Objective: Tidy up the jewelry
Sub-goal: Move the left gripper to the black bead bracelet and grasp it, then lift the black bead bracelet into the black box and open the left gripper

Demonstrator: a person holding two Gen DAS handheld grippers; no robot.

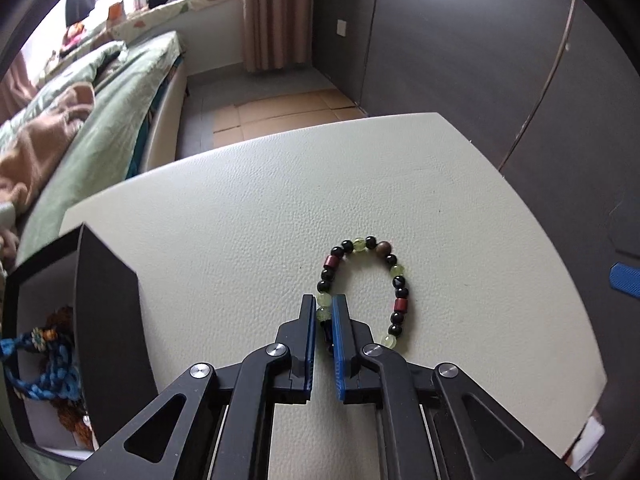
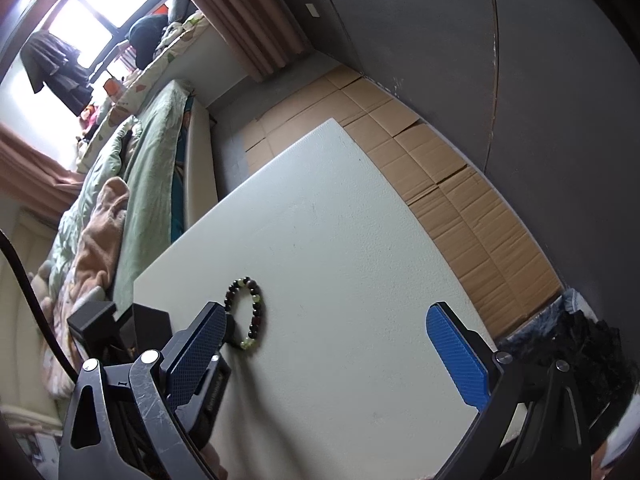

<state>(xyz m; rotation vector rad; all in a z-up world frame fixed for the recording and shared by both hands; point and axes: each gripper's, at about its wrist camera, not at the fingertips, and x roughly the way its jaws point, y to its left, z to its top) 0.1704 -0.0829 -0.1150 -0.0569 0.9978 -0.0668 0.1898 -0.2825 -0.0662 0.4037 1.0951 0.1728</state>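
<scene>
A beaded bracelet (image 1: 394,280) of black, pale green and dark red beads lies on the white table (image 1: 248,216). My left gripper (image 1: 324,304) is shut on the bracelet's near left side, with beads pinched between the blue pads. The bracelet also shows in the right wrist view (image 2: 256,312), with the left gripper's body beside it. A black jewelry box (image 1: 108,320) stands open at the left; it holds a blue braided piece (image 1: 44,372) and orange beaded items. My right gripper (image 2: 326,330) is open and empty above the table, to the right of the bracelet.
A bed with green bedding (image 1: 100,120) runs along the left. Flattened cardboard (image 2: 448,184) covers the floor past the table's far and right edges. A dark wall (image 1: 480,40) stands at the right. A dark fluffy item (image 2: 580,344) lies off the table's right side.
</scene>
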